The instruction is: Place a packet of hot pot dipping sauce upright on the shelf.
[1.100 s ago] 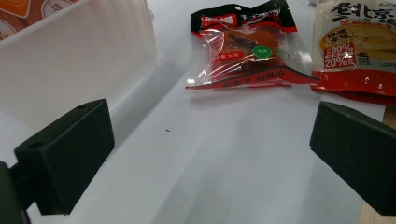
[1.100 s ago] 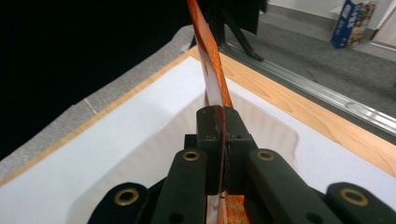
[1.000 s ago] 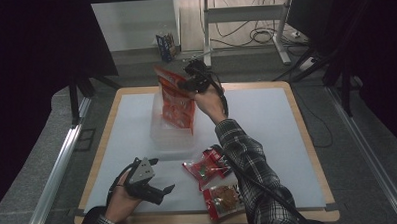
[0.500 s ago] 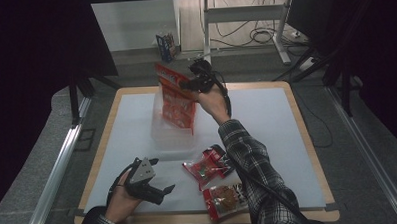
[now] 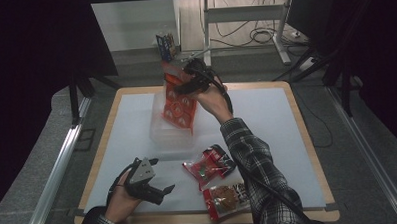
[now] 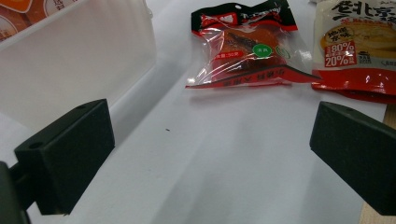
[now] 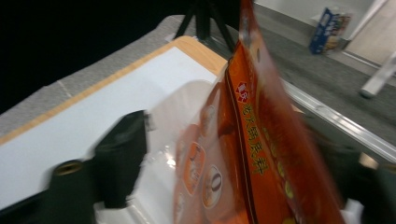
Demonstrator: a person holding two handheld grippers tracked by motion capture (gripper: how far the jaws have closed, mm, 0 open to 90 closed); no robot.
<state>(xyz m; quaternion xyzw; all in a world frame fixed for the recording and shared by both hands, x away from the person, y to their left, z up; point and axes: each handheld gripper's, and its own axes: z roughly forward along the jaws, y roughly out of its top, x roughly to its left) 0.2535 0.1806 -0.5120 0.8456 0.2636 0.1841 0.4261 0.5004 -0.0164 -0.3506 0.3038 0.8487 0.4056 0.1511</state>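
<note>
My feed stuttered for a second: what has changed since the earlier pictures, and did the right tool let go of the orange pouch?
The right tool has just been opening its jaws; in the right gripper view the orange pouch stands between them, the left pad clear of it, so it looks released over the clear bin. The pouch has hardly shifted. The left tool and the two packets on the table stayed put.

The cream-and-red snack pouch (image 6: 357, 44) at the upper right of the left gripper view carries "80%" over "20%" in a red panel beneath large black Chinese characters. On the clear red-edged packet (image 6: 247, 46) at top centre sits a round green sticker, too small to read. A column of yellow Chinese characters runs down the tall orange foil bag (image 7: 254, 144) in the middle of the right gripper view.
</note>
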